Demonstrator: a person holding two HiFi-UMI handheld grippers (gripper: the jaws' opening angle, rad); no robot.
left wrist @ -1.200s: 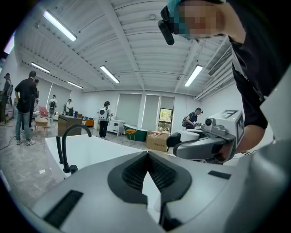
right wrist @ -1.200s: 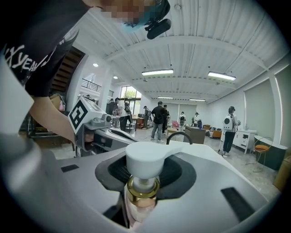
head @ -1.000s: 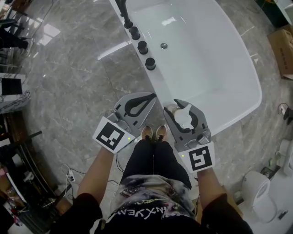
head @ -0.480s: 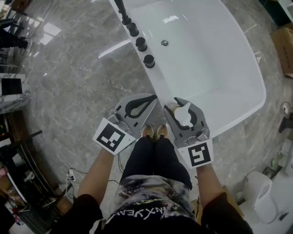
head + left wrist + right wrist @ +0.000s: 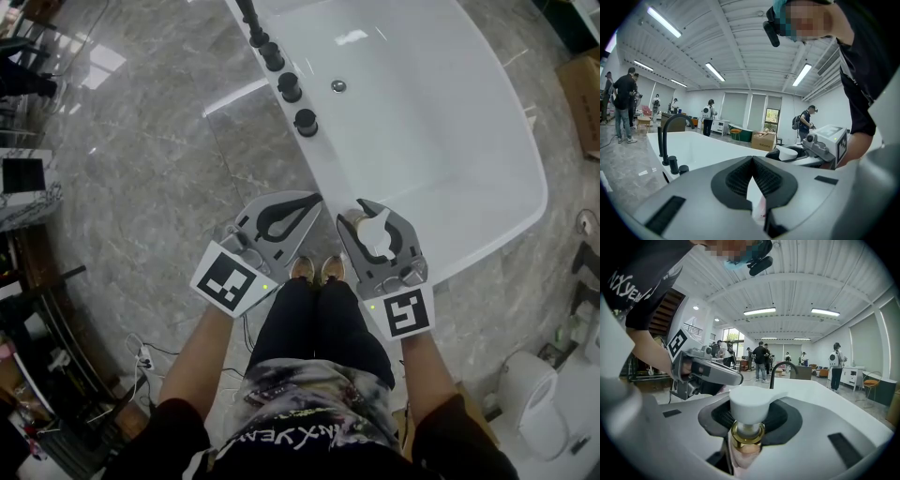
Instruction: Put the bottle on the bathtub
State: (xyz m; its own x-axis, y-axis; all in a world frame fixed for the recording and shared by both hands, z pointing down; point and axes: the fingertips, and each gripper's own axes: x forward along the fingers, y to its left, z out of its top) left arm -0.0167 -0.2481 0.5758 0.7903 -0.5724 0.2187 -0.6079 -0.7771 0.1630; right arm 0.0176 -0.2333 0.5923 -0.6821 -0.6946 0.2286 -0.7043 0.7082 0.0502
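Note:
The white bathtub (image 5: 323, 178) lies ahead of my feet, its near end just under both grippers. My right gripper (image 5: 364, 211) is shut on the bottle (image 5: 377, 239). In the right gripper view the bottle (image 5: 747, 405) shows a white pump head, a gold collar and a pinkish body between the jaws. My left gripper (image 5: 313, 198) hangs beside it over the tub's left rim, its tips together and nothing between them. In the left gripper view its jaws (image 5: 751, 159) meet in front of the tub (image 5: 708, 147).
A black faucet (image 5: 251, 17) and three black knobs (image 5: 289, 89) stand on the tub's left rim. A cardboard box (image 5: 583, 89) lies at the right, a toilet (image 5: 534, 398) at the lower right. Shelves and cables (image 5: 141, 356) line the left. Several people stand far off.
The right gripper with the bottle has sunk a little, and the left gripper slightly too. Both jaws stand as before.

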